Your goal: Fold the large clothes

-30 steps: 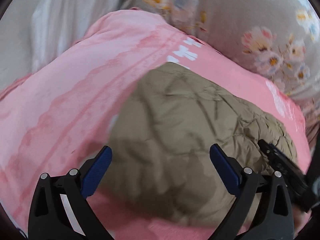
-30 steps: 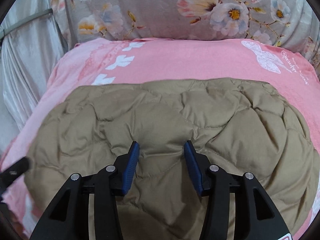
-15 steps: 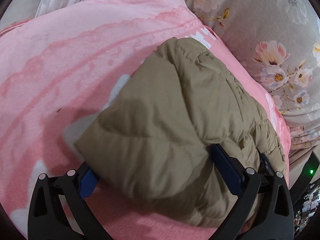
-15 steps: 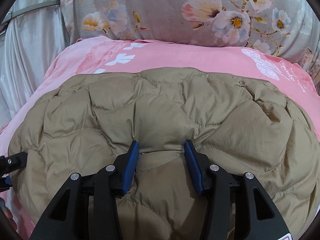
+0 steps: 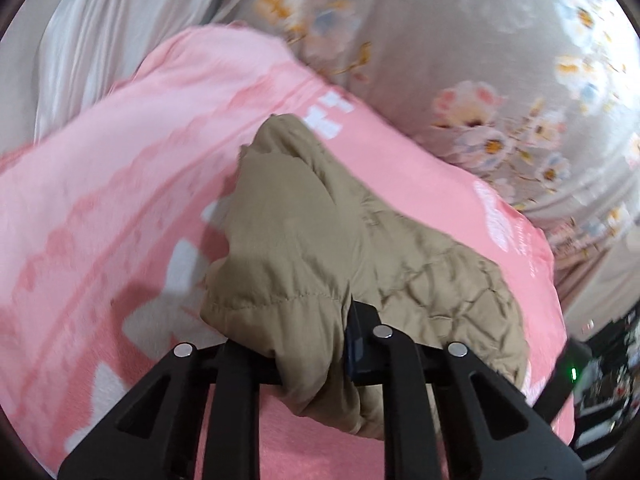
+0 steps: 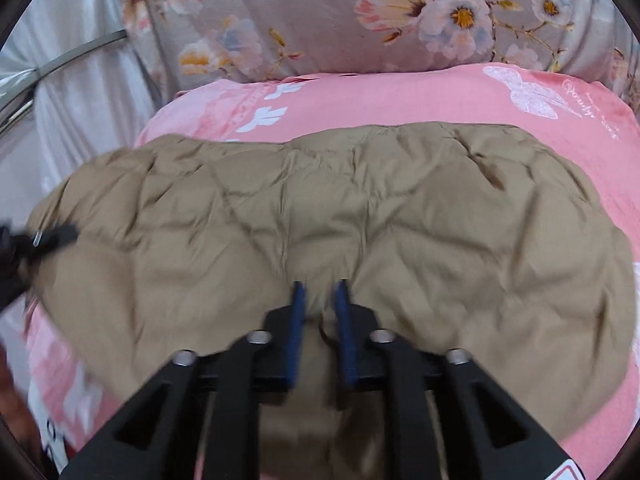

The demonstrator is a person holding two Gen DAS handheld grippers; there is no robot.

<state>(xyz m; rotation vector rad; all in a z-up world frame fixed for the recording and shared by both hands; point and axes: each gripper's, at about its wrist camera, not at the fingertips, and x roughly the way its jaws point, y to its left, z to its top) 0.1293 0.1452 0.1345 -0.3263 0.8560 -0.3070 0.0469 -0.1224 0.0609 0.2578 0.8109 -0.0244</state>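
Bedroom (pink bedsheet, floral pillow)

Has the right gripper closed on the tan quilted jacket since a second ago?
Yes. The right gripper fingers have narrowed, pinching a fold of the tan quilted jacket lying on the pink blanket.

Work surface: a bed covered by a pink sheet printed with white leaf motifs and a white butterfly with script lettering beside it. Behind the sheet, a grey floral fabric with pink, white and yellow blossoms forms the backdrop. To the left hangs a pale silvery curtain, crossed by a thin metal rod. In the left wrist view, a dark cluttered area with a small green indicator light appears at lower right. Lighting is even and diffuse.
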